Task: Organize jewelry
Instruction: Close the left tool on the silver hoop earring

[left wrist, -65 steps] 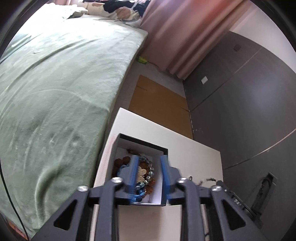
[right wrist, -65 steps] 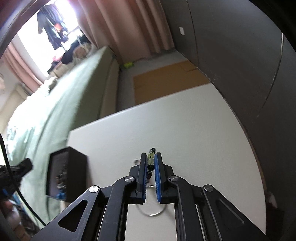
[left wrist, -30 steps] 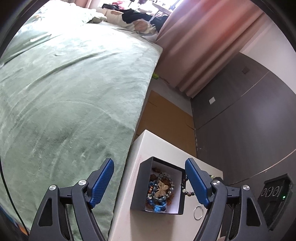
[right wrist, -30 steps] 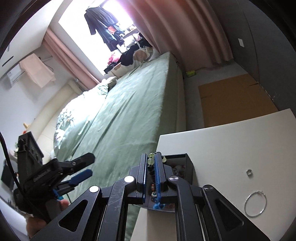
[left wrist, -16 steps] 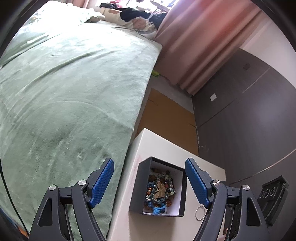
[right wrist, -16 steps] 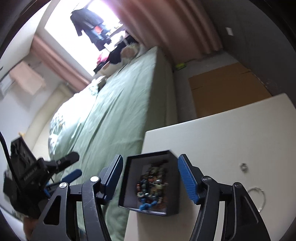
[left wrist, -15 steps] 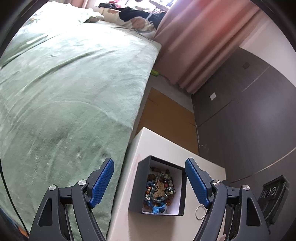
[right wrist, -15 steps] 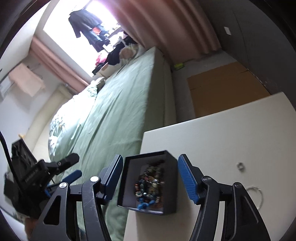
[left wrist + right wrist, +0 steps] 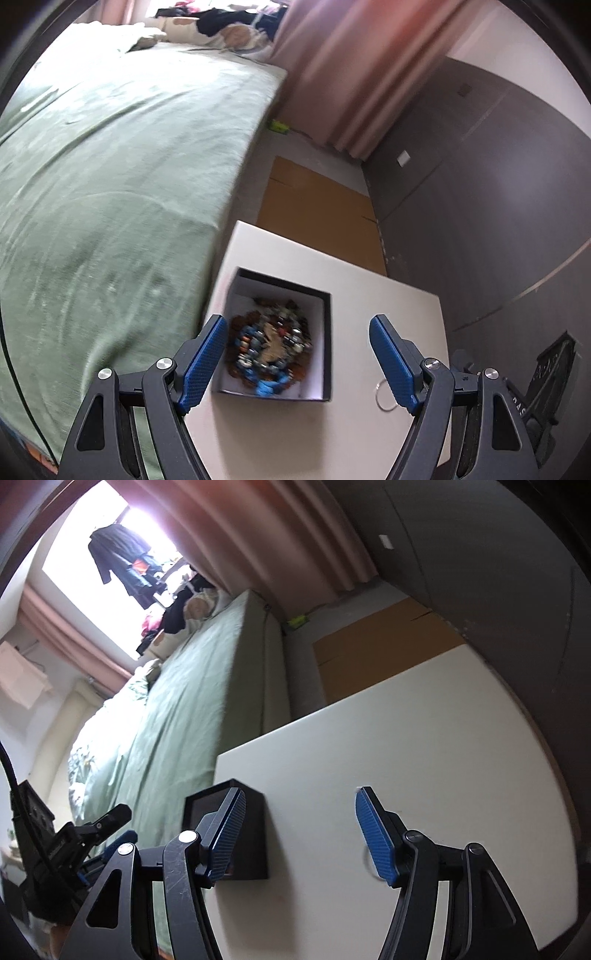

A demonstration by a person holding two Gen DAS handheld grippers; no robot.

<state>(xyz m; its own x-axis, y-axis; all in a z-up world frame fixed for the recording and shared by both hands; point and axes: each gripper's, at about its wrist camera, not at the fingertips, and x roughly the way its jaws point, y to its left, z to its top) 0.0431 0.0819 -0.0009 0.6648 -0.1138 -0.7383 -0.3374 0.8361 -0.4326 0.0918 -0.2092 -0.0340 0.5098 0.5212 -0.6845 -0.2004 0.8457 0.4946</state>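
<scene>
Each gripper (image 9: 297,363) (image 9: 299,836) has black arms, silver screws and ribbed blue pads.

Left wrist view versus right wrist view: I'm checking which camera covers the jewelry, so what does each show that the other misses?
Only the left wrist view looks into the black box, showing the heap of beaded bracelets. Only the right wrist view shows the bright window and the left gripper beside the bed. Both share the white table, the box and the green bed.
</scene>
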